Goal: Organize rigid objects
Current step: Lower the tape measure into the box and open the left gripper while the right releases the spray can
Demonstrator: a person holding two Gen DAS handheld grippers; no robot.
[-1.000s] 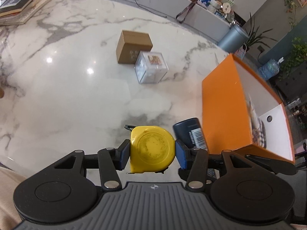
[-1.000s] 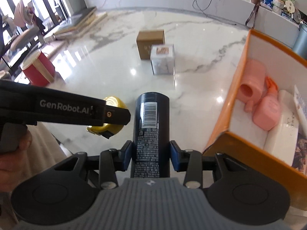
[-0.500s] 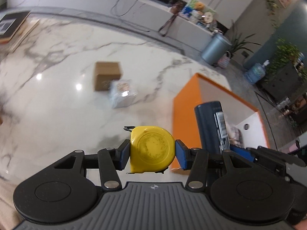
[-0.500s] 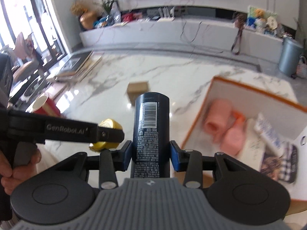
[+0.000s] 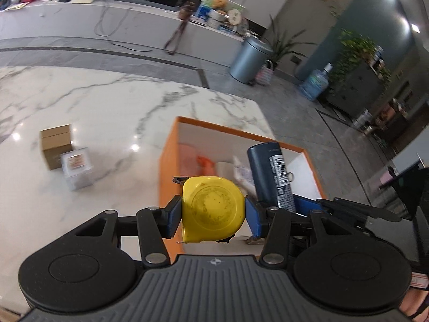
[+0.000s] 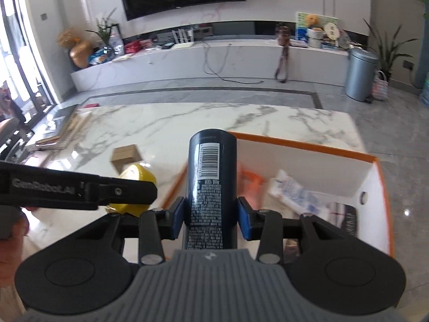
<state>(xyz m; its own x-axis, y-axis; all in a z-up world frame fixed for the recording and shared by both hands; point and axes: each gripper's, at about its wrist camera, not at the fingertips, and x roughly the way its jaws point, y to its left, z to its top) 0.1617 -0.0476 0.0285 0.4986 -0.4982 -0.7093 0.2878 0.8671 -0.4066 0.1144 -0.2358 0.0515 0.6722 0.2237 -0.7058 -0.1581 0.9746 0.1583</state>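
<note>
Yellow round tape measure (image 5: 213,209) pinched in my left gripper (image 5: 212,216), dark blue cylindrical spray can (image 6: 211,179) clamped in my right gripper (image 6: 211,220), both hanging above the orange-walled cardboard box (image 6: 303,145). Carry step, I reckon; next, lower each into free space and let go.

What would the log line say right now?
left gripper: holds yellow tape measure | right gripper: holds dark can | both above orange box
</note>
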